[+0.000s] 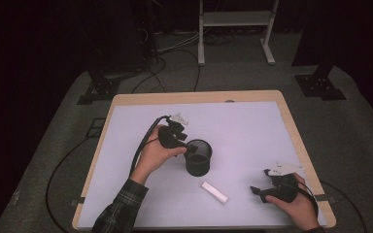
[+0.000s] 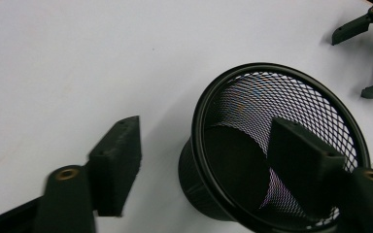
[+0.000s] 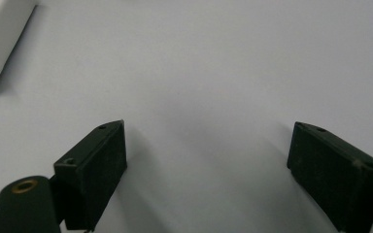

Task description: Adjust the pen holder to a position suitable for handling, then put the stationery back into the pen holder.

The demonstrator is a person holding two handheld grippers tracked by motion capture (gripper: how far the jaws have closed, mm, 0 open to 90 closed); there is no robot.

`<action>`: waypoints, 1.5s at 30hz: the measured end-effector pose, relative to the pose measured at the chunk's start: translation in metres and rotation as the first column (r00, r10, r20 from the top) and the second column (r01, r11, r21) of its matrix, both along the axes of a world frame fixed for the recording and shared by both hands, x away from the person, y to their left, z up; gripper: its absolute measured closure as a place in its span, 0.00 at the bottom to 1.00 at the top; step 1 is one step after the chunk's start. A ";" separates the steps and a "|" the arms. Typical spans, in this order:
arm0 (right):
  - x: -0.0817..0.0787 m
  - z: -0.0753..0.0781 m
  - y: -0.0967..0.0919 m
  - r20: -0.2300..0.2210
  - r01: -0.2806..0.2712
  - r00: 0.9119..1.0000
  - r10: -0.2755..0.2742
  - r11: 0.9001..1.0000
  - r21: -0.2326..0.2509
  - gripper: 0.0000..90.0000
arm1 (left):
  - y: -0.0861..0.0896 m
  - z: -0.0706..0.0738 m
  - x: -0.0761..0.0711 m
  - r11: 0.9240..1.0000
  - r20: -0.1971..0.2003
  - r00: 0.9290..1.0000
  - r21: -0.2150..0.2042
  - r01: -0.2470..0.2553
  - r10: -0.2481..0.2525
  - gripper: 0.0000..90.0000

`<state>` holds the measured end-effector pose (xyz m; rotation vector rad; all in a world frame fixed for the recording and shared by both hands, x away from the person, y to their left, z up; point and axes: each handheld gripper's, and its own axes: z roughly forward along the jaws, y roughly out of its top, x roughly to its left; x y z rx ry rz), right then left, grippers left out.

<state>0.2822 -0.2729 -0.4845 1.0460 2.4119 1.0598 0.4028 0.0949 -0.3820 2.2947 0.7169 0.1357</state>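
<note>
Standing upright mid-table, black mesh cup [image 1: 198,157], left gripper [image 2: 213,165] jaws wide astride its rim, one inside, one outside, pads not pressing. Risk: sideways nudge tips cup. White stick [image 1: 214,192] lies just beside cup, toward person. Right gripper [image 1: 258,192] beyond stick, jaws wide, empty. Nothing blocks.

Two hand-held claws, both spread

The left claw [image 1: 190,148] is held mid-scene by the left hand [image 1: 154,154], its jaws parted wide and aimed right. The right claw [image 1: 258,192] is gripped low at the near right by the right hand [image 1: 296,204], jaws apart, aimed left.
</note>
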 end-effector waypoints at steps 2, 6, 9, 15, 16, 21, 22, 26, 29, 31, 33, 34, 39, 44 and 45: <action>0.000 0.000 0.000 -0.001 0.001 1.000 -0.001 1.000 0.000 0.14 | 0.003 0.002 -0.003 1.000 0.001 1.000 -0.005 -0.012 0.012 0.27; 0.000 0.000 0.000 -0.002 0.001 1.000 -0.001 1.000 0.002 0.15 | 0.012 0.007 -0.008 1.000 0.011 1.000 -0.016 -0.014 0.014 0.20; 0.000 0.000 0.000 0.000 0.000 1.000 0.000 1.000 0.001 0.14 | 0.017 0.010 -0.011 1.000 0.023 1.000 -0.013 -0.011 0.011 0.18; 0.000 0.000 0.000 0.001 0.001 1.000 -0.001 1.000 0.000 0.15 | 0.027 0.013 -0.019 1.000 0.042 0.999 -0.006 -0.027 0.027 0.17; 0.000 0.000 0.000 0.001 0.000 1.000 0.000 1.000 0.000 0.15 | 0.029 0.013 -0.021 0.999 0.042 0.999 -0.009 -0.032 0.032 0.17; 0.000 0.000 0.000 0.001 0.001 1.000 -0.001 1.000 -0.001 0.15 | 0.040 0.012 -0.028 0.999 0.053 0.998 0.004 -0.045 0.045 0.14; 0.000 0.000 0.000 -0.001 0.001 1.000 -0.001 1.000 -0.001 0.15 | 0.043 0.012 -0.030 0.999 0.055 0.997 -0.003 -0.050 0.051 0.14; 0.000 0.000 0.000 0.001 -0.004 1.000 0.004 1.000 -0.005 0.15 | 0.053 0.009 -0.036 0.998 0.057 0.996 -0.010 -0.062 0.062 0.11; 0.000 0.000 0.000 -0.001 0.004 1.000 -0.004 1.000 0.002 0.15 | 0.060 0.005 -0.041 0.997 0.059 0.995 -0.007 -0.075 0.075 0.11; 0.000 0.000 0.000 0.000 0.001 1.000 -0.001 1.000 -0.001 0.14 | 0.064 0.001 -0.045 0.996 0.061 0.994 -0.004 -0.086 0.086 0.11; 0.000 0.000 0.000 -0.001 0.001 1.000 -0.001 1.000 -0.001 0.14 | 0.068 -0.002 -0.048 0.995 0.060 0.993 -0.008 -0.098 0.098 0.11; 0.000 0.000 0.000 0.000 0.001 1.000 -0.001 1.000 -0.002 0.15 | 0.070 -0.004 -0.049 0.995 0.060 0.993 -0.004 -0.097 0.097 0.11; -0.001 0.000 0.001 0.004 0.002 1.000 -0.002 1.000 -0.007 0.15 | 0.077 -0.010 -0.055 0.993 0.072 0.991 -0.001 -0.117 0.117 0.11; -0.001 0.000 0.001 0.002 0.001 1.000 -0.001 1.000 -0.007 0.14 | 0.084 -0.017 -0.062 0.992 0.088 0.989 0.005 -0.124 0.123 0.11; -0.001 0.000 0.001 0.002 0.002 1.000 -0.002 1.000 -0.007 0.14 | 0.085 -0.018 -0.064 0.992 0.090 0.988 0.007 -0.126 0.125 0.11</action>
